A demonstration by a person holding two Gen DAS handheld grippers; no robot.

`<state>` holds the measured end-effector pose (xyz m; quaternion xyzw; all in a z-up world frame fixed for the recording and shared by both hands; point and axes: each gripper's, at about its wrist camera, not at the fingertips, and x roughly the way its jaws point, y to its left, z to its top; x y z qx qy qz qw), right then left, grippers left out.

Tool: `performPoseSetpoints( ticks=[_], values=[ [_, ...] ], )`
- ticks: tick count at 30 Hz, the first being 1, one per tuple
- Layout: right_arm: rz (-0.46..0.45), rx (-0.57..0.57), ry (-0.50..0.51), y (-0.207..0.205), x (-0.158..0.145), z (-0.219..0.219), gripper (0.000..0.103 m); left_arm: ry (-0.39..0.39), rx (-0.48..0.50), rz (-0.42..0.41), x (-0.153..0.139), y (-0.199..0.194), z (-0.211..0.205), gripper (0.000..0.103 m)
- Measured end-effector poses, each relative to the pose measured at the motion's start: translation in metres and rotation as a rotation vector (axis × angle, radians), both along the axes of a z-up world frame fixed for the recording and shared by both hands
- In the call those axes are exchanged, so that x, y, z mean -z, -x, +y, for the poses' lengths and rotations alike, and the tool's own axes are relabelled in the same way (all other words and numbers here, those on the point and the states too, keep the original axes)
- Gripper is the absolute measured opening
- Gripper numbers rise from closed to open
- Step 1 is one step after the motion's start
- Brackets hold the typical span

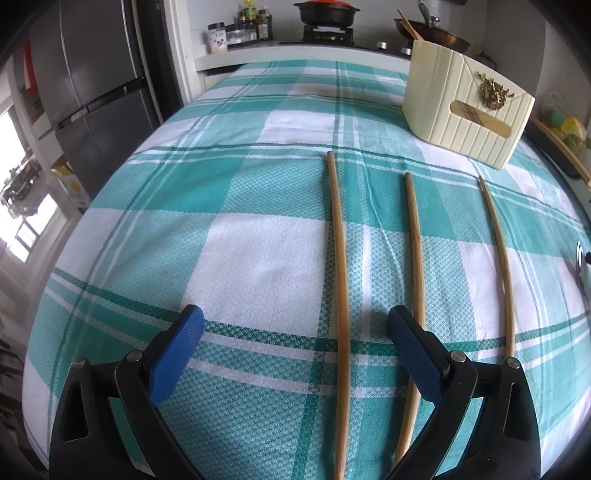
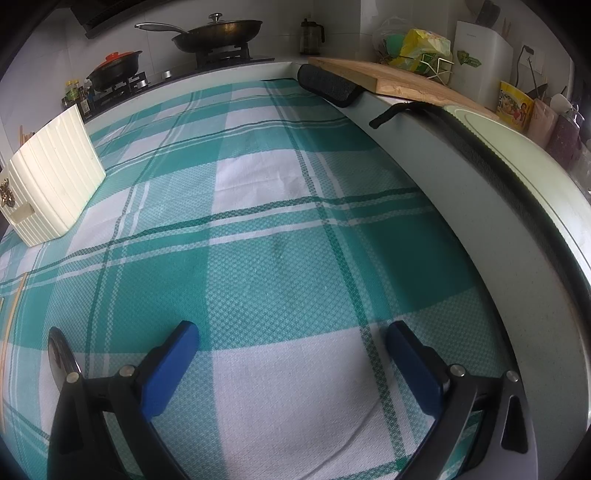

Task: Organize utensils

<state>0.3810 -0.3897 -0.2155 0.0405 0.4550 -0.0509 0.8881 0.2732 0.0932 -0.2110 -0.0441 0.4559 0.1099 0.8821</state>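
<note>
Blue-padded fingers of the left gripper (image 1: 295, 321) fill the bottom of the left wrist view, spread wide apart with nothing between the pads; they sit low over a teal-and-white checked cloth (image 1: 229, 229) that covers the whole work surface. Three wooden chopsticks lie on that cloth, running from the bottom edge up toward the centre right of the frame, side by side and apart from one another: the left chopstick (image 1: 340, 280) passes up through the gap between the jaws, the middle chopstick (image 1: 415, 251) slips under the right finger, and the right chopstick (image 1: 500, 258) lies outside the jaws. Beyond their far tips, at the upper right, stands a cream ribbed utensil holder (image 1: 454, 107) with a slot handle and a brass ornament on its face (two more sticks poke up from its far corner). A grey refrigerator (image 1: 92, 88) stands at the upper left, and a black pot (image 1: 327, 14) sits on the stove at the top. In the right wrist view, the right gripper (image 2: 291, 332) is likewise open wide and empty above the cloth, with the holder at the left edge, a wooden cutting board (image 2: 391, 79) at the upper right, and a lidded frying pan (image 2: 218, 31) at the top.
</note>
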Motion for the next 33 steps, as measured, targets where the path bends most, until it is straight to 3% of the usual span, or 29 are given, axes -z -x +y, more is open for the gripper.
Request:
performPoseSetpoints(
  ticks=[33],
  values=[
    [0.001, -0.001, -0.001, 0.0012, -0.0007, -0.0031, 0.103, 0.003, -0.002, -0.001, 0.001, -0.0001, 0.0011, 0.101]
  ],
)
